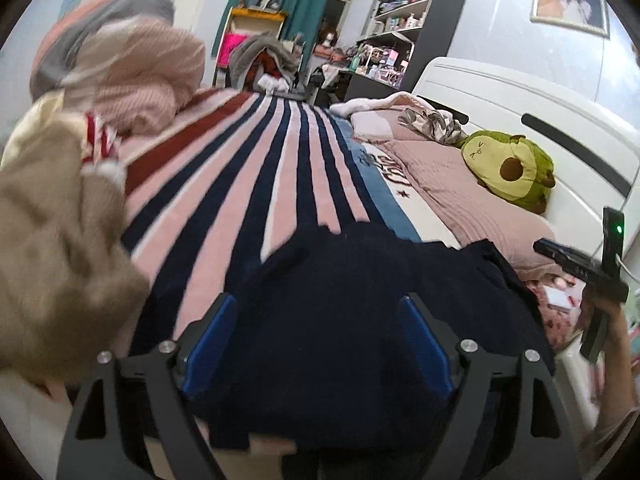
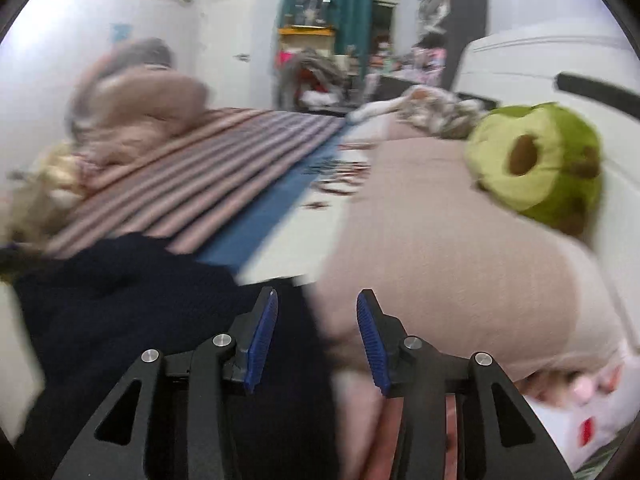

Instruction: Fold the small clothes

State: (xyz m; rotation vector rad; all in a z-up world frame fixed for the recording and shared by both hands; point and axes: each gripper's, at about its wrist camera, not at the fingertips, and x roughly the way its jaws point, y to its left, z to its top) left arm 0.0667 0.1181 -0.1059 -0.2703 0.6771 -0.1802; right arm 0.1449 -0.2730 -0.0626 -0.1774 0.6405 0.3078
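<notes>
A dark navy garment [image 1: 340,312] lies spread on the striped bed cover [image 1: 256,168]. My left gripper [image 1: 318,304] is open, its blue pads wide apart just above the garment's near part. In the right wrist view the same navy garment [image 2: 132,304] lies at the lower left. My right gripper [image 2: 316,300] is open and empty over the garment's right edge, beside a pink pillow [image 2: 448,248]. The right gripper also shows at the right edge of the left wrist view [image 1: 580,272], held in a hand.
A beige garment [image 1: 52,248] and a heap of pink and grey clothes [image 1: 132,68] lie at the left. A green avocado plush [image 1: 512,164] sits on the pillow against the white headboard [image 1: 520,104]. Shelves [image 1: 404,20] and a cluttered chair stand beyond the bed.
</notes>
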